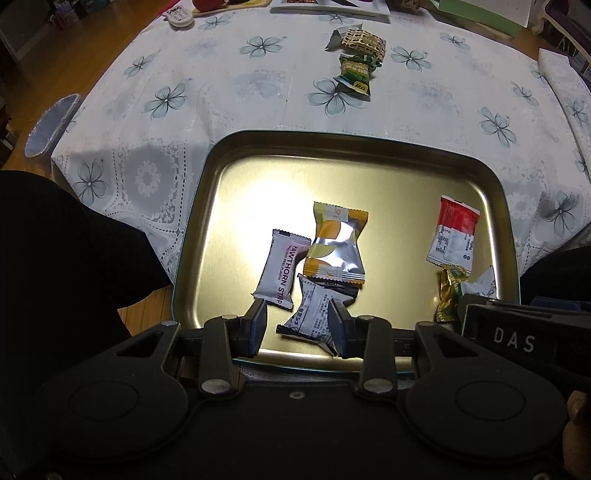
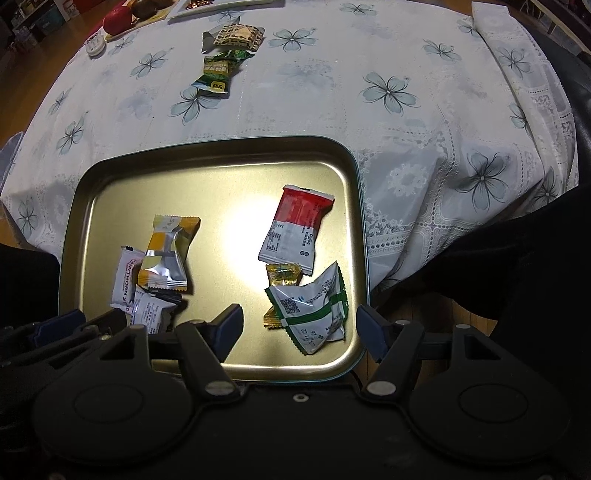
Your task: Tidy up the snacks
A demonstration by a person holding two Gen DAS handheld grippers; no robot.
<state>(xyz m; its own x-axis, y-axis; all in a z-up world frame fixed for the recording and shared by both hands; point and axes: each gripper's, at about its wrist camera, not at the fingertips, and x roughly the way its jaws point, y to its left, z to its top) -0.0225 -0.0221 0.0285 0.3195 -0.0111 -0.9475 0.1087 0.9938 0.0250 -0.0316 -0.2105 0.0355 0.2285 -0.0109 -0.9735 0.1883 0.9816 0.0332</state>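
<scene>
A gold metal tray [image 1: 229, 184] lies at the near edge of the table. My left gripper [image 1: 297, 325] hangs open just above it. A silver and black packet [image 1: 310, 315] lies on the tray between its fingers, close to the right pad. A white hawthorn strip packet [image 1: 280, 269] and a yellow and silver packet [image 1: 336, 243] lie beside it. My right gripper [image 2: 301, 328] stands open over a crumpled white and green packet [image 2: 314, 314], with gaps on both sides. A gold candy [image 2: 282, 275] and a red and white packet [image 2: 295, 229] lie just beyond.
On the flowered tablecloth [image 1: 207, 92] far beyond the tray lie a brown patterned packet [image 1: 364, 42] and a green packet [image 1: 356, 72]. A white round tin [image 1: 179, 16] stands at the far left. Dark clothing of a person flanks the tray on both sides.
</scene>
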